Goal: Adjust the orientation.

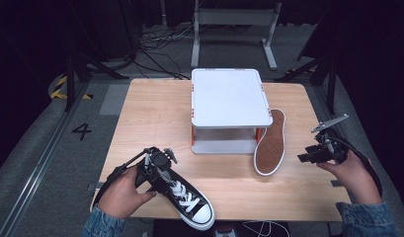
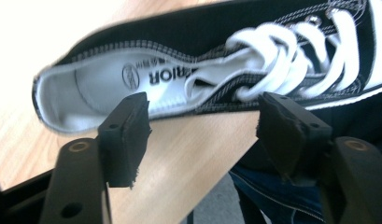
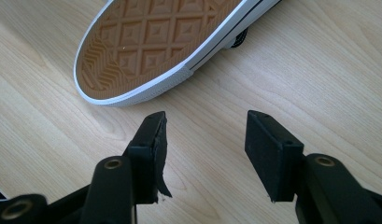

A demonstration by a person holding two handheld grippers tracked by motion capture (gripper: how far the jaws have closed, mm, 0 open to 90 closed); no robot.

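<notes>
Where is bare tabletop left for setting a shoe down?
Free: the wooden table's left half, between the white stand and the left edge, and the near middle. Crowded: the front-left corner with the black sneaker, and right of the stand where the sole-up sneaker lies.

Left gripper (image 1: 157, 165) fingers spread wide, right gripper (image 1: 315, 154) fingers apart, seemingly empty, both hand-held

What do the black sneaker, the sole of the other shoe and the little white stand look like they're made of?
Black sneaker: seemingly canvas, matte woven look with white stitching, woven laces and a smooth white toe cap, likely rubber. Other shoe's sole: tan, apparently rubber, with moulded diamond tread and a white edge. White stand: probably plastic, smooth flat top with slight sheen; could be painted metal.
</notes>
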